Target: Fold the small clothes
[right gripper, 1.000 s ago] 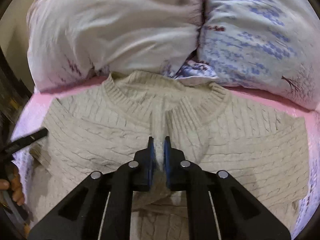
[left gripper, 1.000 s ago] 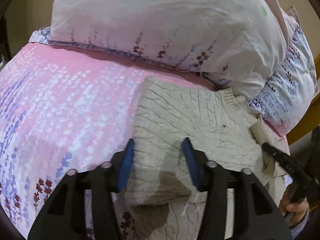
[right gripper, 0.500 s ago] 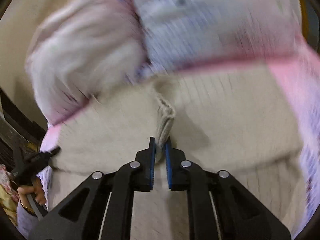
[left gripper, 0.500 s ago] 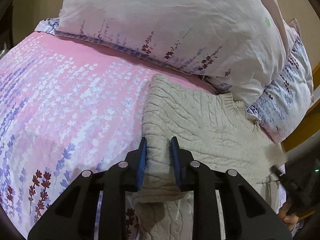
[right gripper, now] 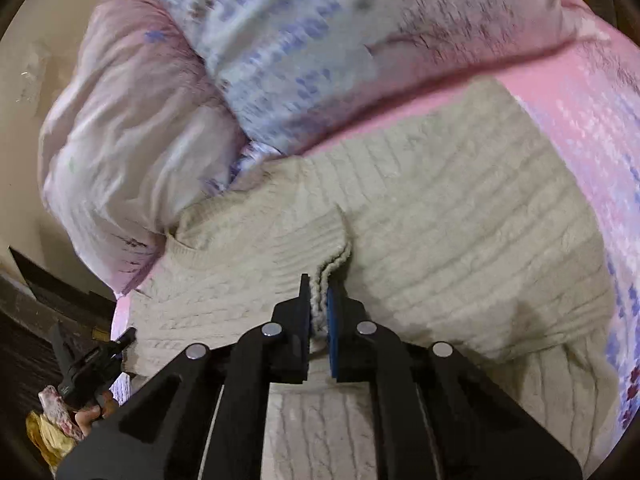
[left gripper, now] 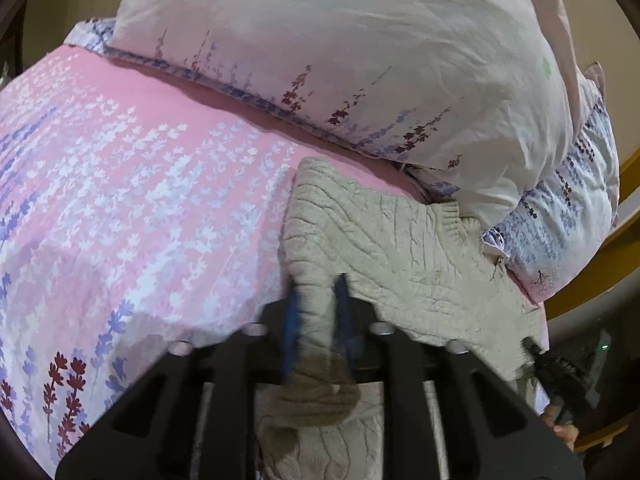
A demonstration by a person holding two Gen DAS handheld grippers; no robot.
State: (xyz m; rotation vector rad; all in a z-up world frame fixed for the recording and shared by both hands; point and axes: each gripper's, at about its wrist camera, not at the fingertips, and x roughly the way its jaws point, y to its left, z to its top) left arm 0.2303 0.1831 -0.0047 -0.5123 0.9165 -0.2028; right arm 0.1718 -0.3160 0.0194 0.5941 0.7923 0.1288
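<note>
A cream cable-knit sweater [right gripper: 440, 208] is lying on the pink floral bedsheet [left gripper: 140, 184], its ribbed collar touching the plump, crinkled pillows [left gripper: 360, 60]. The left gripper [left gripper: 316, 312] has just been closing — its blue pads are now pinching a bunched fold of the knit. The right gripper [right gripper: 319, 304] is clamping a thick ribbed edge.

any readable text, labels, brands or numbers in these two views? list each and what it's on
None readable in either view.
Sweater: plain cable knit, no tag showing.
Bedsheet and pillows: flower print only, no lettering.
Tools: plain black, no markings visible.
</note>
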